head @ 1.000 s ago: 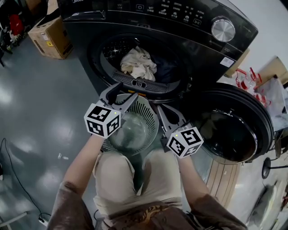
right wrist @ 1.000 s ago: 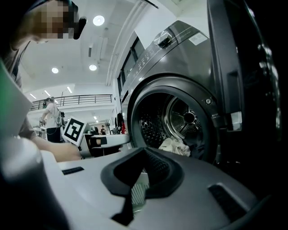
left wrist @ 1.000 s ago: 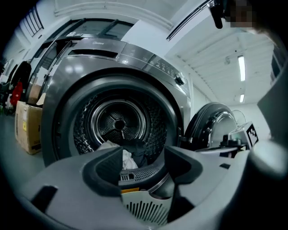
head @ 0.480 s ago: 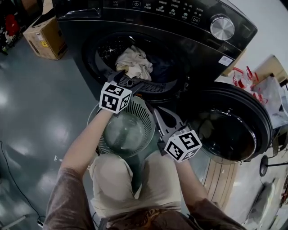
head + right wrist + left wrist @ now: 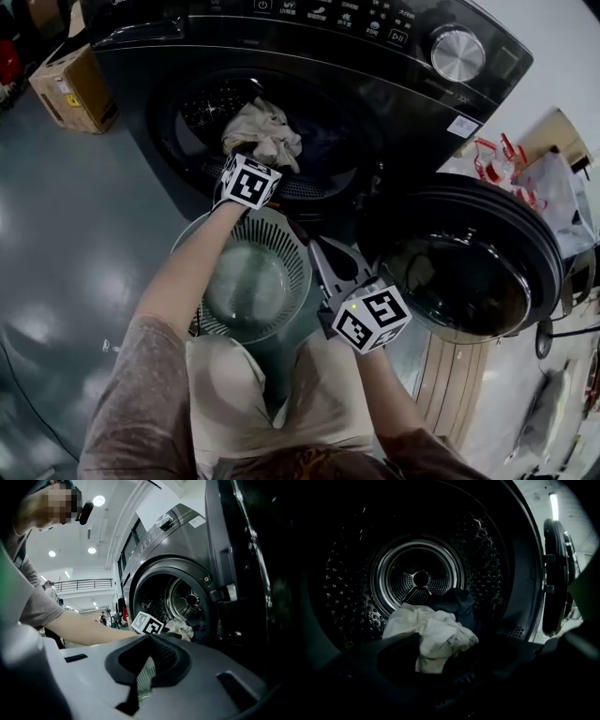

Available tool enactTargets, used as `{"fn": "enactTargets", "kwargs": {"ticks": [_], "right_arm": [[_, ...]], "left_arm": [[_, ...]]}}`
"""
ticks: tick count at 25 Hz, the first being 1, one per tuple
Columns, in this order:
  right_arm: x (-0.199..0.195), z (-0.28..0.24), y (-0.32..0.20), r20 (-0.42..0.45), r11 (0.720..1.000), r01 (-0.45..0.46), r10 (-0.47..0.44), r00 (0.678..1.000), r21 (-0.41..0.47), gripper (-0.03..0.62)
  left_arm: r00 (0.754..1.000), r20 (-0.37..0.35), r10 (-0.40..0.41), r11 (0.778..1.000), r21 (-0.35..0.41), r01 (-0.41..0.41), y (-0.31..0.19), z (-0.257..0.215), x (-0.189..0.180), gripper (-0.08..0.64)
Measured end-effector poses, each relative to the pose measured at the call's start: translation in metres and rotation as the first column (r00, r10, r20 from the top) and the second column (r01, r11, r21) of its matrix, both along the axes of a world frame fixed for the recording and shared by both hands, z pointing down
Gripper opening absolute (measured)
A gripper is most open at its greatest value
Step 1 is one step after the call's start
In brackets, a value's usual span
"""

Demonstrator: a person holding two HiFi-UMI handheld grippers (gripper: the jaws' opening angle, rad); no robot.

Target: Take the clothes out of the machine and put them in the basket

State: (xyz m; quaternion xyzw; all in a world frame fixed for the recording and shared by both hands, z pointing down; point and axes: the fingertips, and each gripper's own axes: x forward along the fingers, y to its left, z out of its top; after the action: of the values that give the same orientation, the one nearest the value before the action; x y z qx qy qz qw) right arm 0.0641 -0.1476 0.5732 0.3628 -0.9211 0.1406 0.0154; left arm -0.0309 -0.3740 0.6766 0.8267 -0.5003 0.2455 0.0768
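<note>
A cream cloth (image 5: 262, 131) lies at the mouth of the dark washing machine's drum (image 5: 202, 103), with a dark garment (image 5: 328, 141) behind it. My left gripper (image 5: 246, 161) reaches into the drum opening. In the left gripper view the cream cloth (image 5: 433, 632) sits just ahead, between the spread dark jaws of the left gripper (image 5: 440, 663), untouched; the jaws have just been opening. The dark garment (image 5: 457, 602) lies behind it. My right gripper (image 5: 316, 247) hangs over the edge of the round slatted basket (image 5: 183, 246), its jaws shut on nothing.
The machine's round door (image 5: 469, 272) stands open at the right, close to my right hand. A cardboard box (image 5: 66, 80) sits on the grey floor at the far left. Bags and red-handled items (image 5: 497, 155) lie beyond the door. The person's knees are below the basket.
My left gripper has travelled from above the basket forward into the drum mouth, close to the cream cloth. The right gripper has stayed in place.
</note>
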Motion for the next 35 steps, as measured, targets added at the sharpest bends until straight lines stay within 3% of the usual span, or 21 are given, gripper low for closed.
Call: {"fn": "enactTargets", "kwargs": {"ticks": [5,11,13,16,23,35], "right_arm": [[0.006,0.006,-0.002,-0.002,1.000,-0.024,0.024,1.000,-0.009,-0.003],[0.017,0.009,-0.006,-0.003,0.999,-0.050,0.050,0.999,-0.014,-0.003],[0.018,0.010,-0.005,-0.005,0.999,-0.050,0.050,0.999,-0.014,-0.003],[0.020,0.013,-0.003,-0.013,0.999,-0.048,0.047,0.999,-0.018,-0.003],[0.018,0.017,-0.002,-0.019,1.000,-0.023,0.022,1.000,-0.019,-0.002],[0.008,0.015,-0.009,0.020,1.000,0.008,-0.008,1.000,-0.013,-0.003]], "left_arm": [[0.997,0.068,-0.039,0.999,-0.010,0.040,-0.019,0.014,0.002,0.363],[0.982,0.173,-0.076,0.997,0.016,0.075,-0.022,0.015,-0.007,0.185],[0.988,0.138,-0.070,0.998,0.011,0.069,-0.019,0.014,-0.006,0.107],[0.998,0.044,-0.045,0.999,0.006,0.045,-0.005,0.005,0.002,0.067],[0.996,-0.092,0.014,0.999,0.039,-0.011,0.059,-0.050,0.003,0.057],[0.973,-0.224,0.048,0.998,-0.018,-0.053,0.203,-0.107,-0.016,0.055]]}}
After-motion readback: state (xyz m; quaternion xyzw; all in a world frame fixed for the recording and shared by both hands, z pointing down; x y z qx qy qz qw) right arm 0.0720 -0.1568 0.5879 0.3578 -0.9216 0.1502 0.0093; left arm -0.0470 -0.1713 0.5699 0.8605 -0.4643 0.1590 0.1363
